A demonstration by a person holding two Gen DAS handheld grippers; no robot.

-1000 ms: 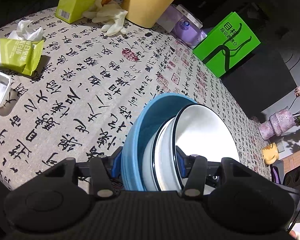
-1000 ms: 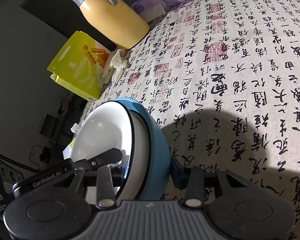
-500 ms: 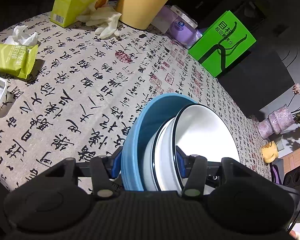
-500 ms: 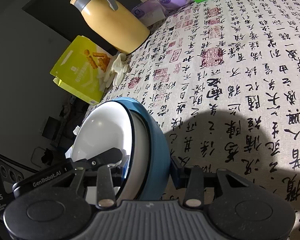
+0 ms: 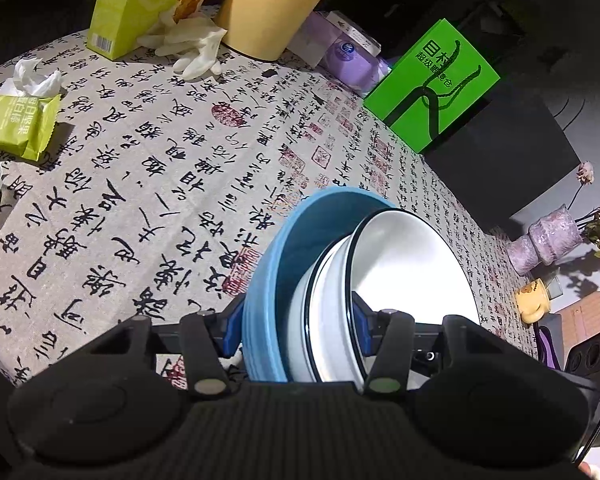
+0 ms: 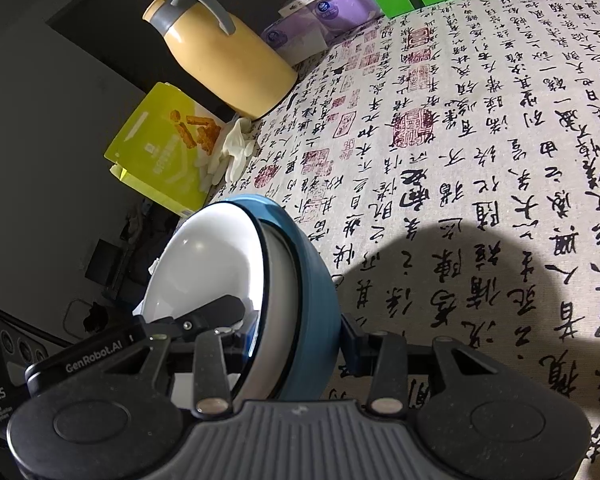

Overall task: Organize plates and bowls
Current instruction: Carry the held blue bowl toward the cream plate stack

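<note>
While both tools clamp the bowl stack (image 5: pixel 340 280), only the right view shows the thermos lid (image 6: pixel 180 4).

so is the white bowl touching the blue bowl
Touching. The left wrist view shows the white bowl nested inside the blue bowl, both pinched together by the left hand-held gripper.

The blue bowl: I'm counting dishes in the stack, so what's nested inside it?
Inside the blue bowl sit white bowls with dark rims; two rims show in the left wrist view. Both grippers clamp the stack's edges. Anything deeper is hidden.
</note>
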